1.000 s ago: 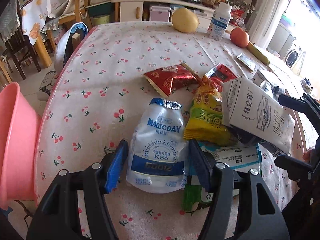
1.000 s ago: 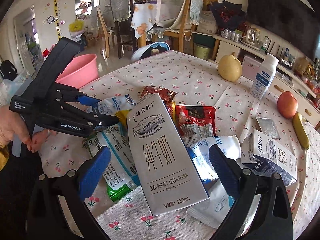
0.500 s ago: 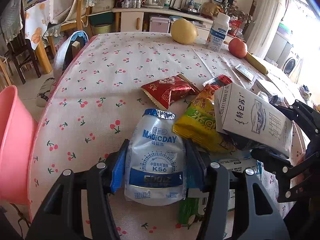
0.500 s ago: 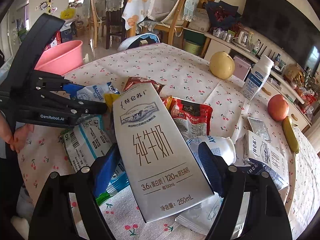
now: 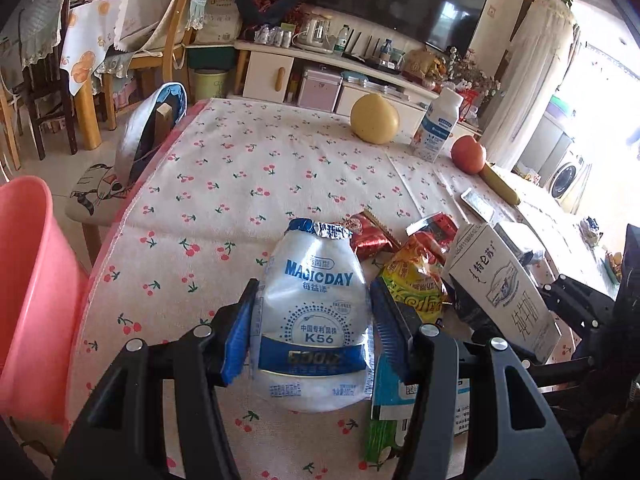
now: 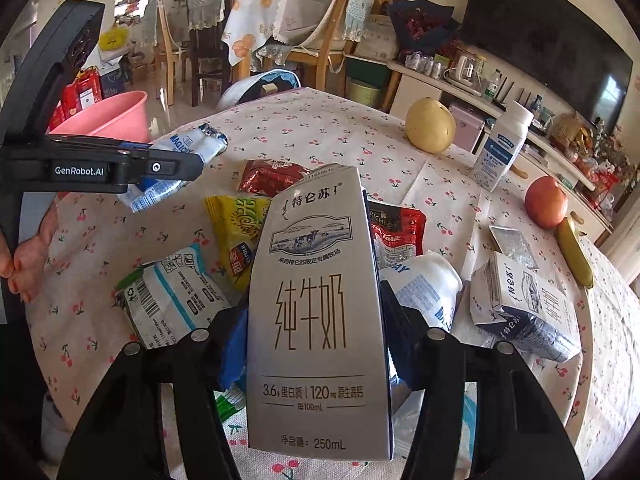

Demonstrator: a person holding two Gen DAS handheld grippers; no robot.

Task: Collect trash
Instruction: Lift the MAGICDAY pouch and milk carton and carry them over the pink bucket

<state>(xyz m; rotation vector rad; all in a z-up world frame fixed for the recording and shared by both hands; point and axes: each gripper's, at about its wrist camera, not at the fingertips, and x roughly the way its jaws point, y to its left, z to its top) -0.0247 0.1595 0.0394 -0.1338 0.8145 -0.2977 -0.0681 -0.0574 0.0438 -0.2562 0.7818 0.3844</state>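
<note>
Left gripper (image 5: 310, 330): blue pads pressed on both sides of a white MAGICDAY pouch (image 5: 314, 316), which is held clear of the table (image 5: 248, 168), foil end pointing away. Its jaws drew in a little earlier in the past second.

Right gripper (image 6: 312, 344): jaws have just been closing; pads now sit against both sides of a silver milk carton (image 6: 316, 312), printed face up, base toward the camera. Whether the carton's far end is off the pile cannot be told from this view.

Loose trash on the table, between and around the two grippers:
- red foil wrapper (image 6: 272, 176), behind the carton
- yellow snack bag (image 6: 236, 224), left of the carton
- red-and-black sachet (image 6: 396, 228), right of it
- white-and-blue flattened pack (image 6: 168, 300), near the left edge
- second white pouch (image 6: 424, 284), beside the right finger
- crushed second carton (image 6: 524, 304), further right
- small silver foil packet (image 6: 512, 244)

Far end of the table: pear (image 6: 430, 126), white bottle (image 6: 500, 148) upright, apple (image 6: 546, 202), banana (image 6: 574, 252).

Pink bin (image 5: 28, 280): stands on the floor just off the table's left edge.
</note>
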